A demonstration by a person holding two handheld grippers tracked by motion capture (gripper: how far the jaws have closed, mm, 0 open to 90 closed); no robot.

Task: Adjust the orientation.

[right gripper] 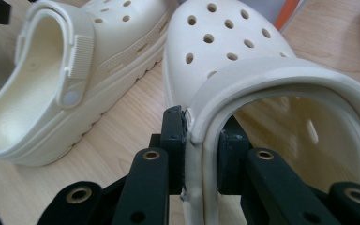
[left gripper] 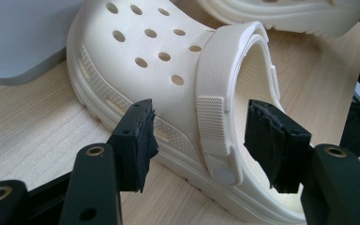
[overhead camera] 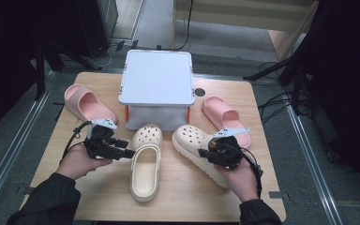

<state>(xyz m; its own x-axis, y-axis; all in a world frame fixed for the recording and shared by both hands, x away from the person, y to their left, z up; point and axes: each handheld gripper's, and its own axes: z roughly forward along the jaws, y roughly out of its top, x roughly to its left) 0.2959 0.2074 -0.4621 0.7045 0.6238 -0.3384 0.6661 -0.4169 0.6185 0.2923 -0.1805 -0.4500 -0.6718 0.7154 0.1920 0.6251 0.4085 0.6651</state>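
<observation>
My right claw [right gripper: 201,140] is pinching the side wall of the right clog [right gripper: 262,89], one jaw outside and one inside, just where the heel strap meets the rim. From above, that claw [overhead camera: 215,151] sits on the clog [overhead camera: 192,138], which lies slantwise right of the table's middle, its toe toward the grey stand [overhead camera: 157,77] and its heel toward the near right corner, under my right hand [overhead camera: 239,176].

My left claw [left gripper: 199,140] is spread wide and holds nothing. Its jaws stand either side of the left clog's [left gripper: 168,70] strap pivot, one jaw by the outer sole edge and the other over the foot opening; neither touches the shoe as far as I can tell. In the high view this claw [overhead camera: 126,152] points rightward at the clog [overhead camera: 145,164], which lies near the middle of the table, toe toward the stand and heel toward the near edge. My left hand [overhead camera: 77,161] is behind it.

The two clogs lie side by side, toes close together, heels spread apart.

A pink slide [overhead camera: 86,103] lies near the far left corner, left of the stand. Another pink slide [overhead camera: 225,119] lies right of the stand, just beyond my right claw. The stand sits at the middle of the far edge.
</observation>
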